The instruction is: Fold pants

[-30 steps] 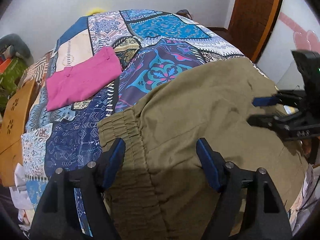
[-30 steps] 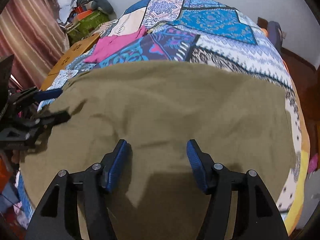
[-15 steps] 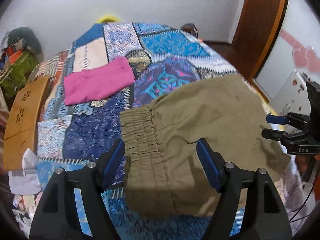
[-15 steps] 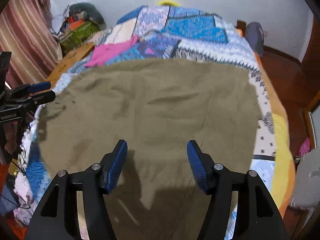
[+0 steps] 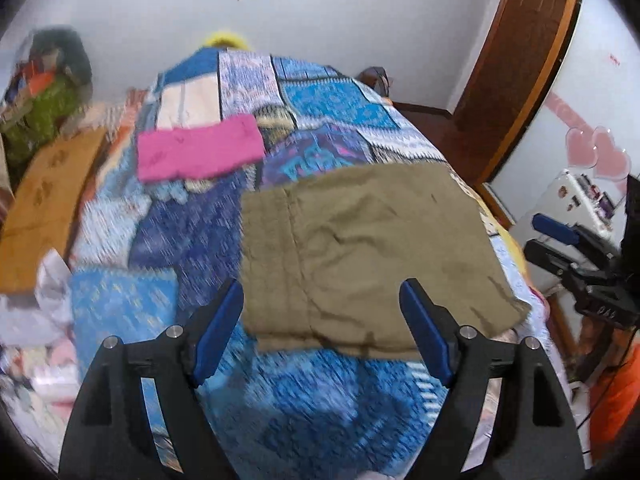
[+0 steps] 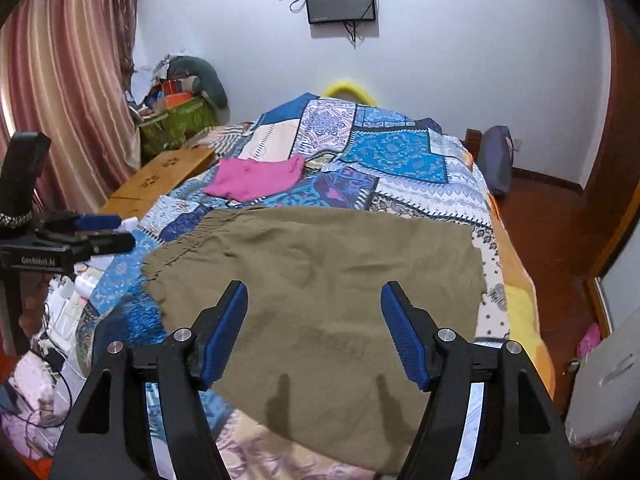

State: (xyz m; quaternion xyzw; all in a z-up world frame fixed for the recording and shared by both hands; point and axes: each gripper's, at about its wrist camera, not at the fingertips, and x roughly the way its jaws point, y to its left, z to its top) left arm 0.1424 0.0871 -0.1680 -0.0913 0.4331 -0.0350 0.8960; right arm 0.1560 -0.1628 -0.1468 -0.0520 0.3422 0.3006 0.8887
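Olive-green pants [image 5: 360, 256] lie folded into a flat rectangle on the patchwork bedspread [image 5: 320, 104], elastic waistband to the left. In the right wrist view the pants [image 6: 320, 300] fill the near end of the bed. My left gripper [image 5: 322, 328] is open and empty, raised above the pants' near edge. My right gripper [image 6: 314, 332] is open and empty, raised above the pants. The right gripper also shows in the left wrist view [image 5: 560, 240], off the bed's right side. The left gripper shows in the right wrist view [image 6: 100, 232], off the bed's left side.
A folded pink garment [image 5: 198, 152] lies further up the bed, also seen in the right wrist view [image 6: 256, 176]. A wooden board [image 5: 44, 200] runs along the left side. Clutter [image 6: 176, 104] is piled by the curtain. A door [image 5: 520, 60] stands at the right.
Both grippers have pulled up and back from the pants, which were close under the fingers and now lie farther away, flat on the bed. Both stayed open.
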